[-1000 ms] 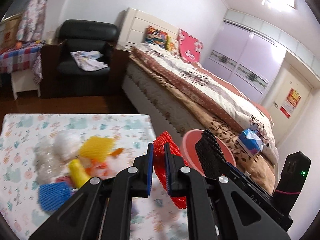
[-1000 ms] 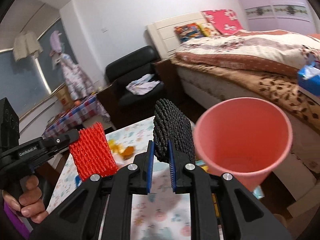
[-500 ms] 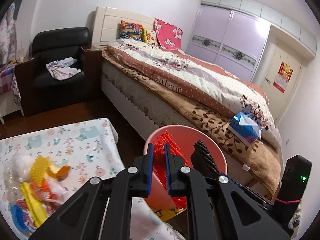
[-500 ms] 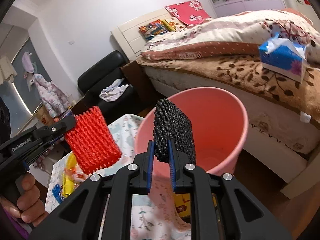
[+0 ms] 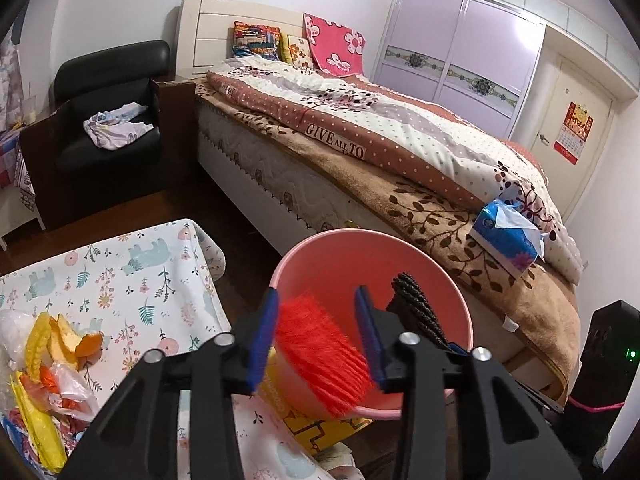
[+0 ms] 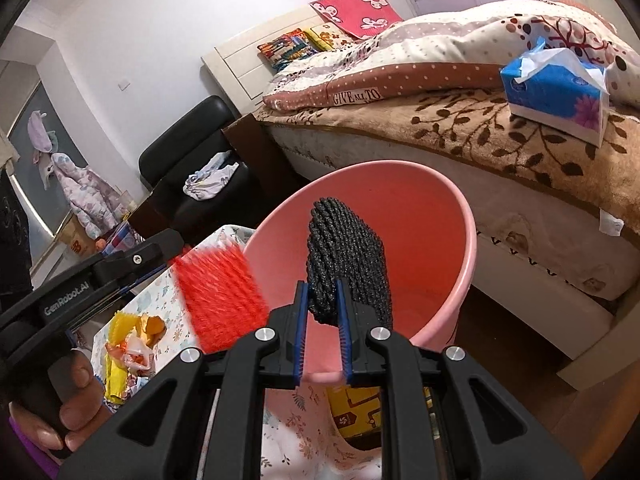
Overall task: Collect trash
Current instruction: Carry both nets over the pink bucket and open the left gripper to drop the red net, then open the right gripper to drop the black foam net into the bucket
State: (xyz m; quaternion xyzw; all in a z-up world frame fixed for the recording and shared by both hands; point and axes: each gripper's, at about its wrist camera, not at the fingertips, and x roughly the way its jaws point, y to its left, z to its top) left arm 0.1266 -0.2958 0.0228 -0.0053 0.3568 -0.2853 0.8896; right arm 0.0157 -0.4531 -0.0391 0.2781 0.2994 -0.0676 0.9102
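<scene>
A pink bin [image 5: 340, 236] stands beside the table, and both grippers hang over its mouth. My left gripper [image 5: 316, 296] has its jaws opening. A red foam net [image 5: 320, 352] sits blurred and loose between them, above the near rim, with neither pad pressing on it. My right gripper [image 6: 322, 284] is shut on a black foam net [image 6: 344, 256] held upright over the pink bin [image 6: 400, 168]. The red net [image 6: 220, 296] shows at the left of the right wrist view, and the black net [image 5: 416, 304] at the right of the left wrist view.
A table with a floral cloth [image 5: 120, 272] carries a pile of peels and wrappers [image 5: 52, 360] at the left. A bed [image 5: 400, 160] with a blue tissue box [image 5: 504, 240] runs behind the bin. A black armchair [image 5: 108, 112] stands far left; a yellow box [image 5: 316, 420] lies by the bin's base.
Both grippers swung from over the table to above the pink bin and dipped lower. The left jaws spread apart and the red net came loose; the right grip is unchanged.
</scene>
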